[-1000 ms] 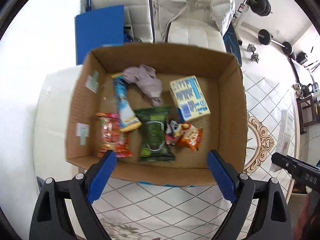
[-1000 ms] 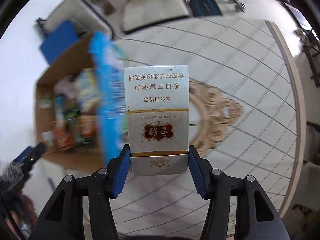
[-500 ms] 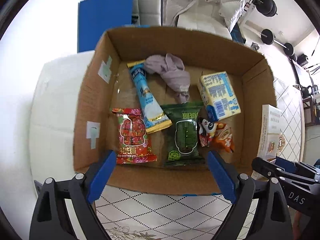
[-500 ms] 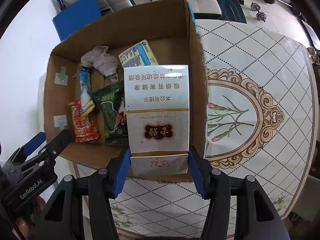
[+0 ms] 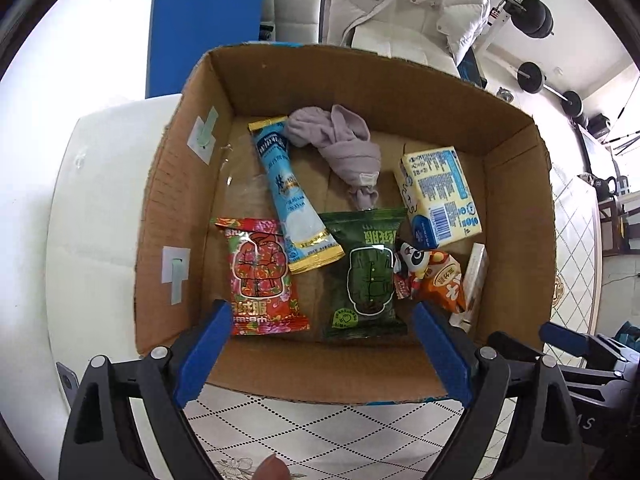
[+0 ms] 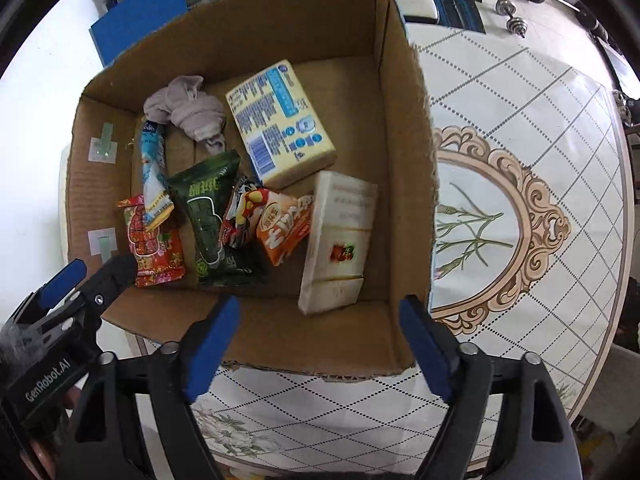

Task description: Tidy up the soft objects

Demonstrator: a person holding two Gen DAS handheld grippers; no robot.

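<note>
Lying in cardboard box (image 6: 404, 184), white carton (image 6: 340, 240) beside orange snack packet (image 6: 284, 224), both tongs (image 6: 320, 344) (image 5: 320, 348) open, empty.

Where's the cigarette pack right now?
In the right wrist view the cigarette pack lies inside the cardboard box, near its right wall, beside the orange snack bag.
</note>
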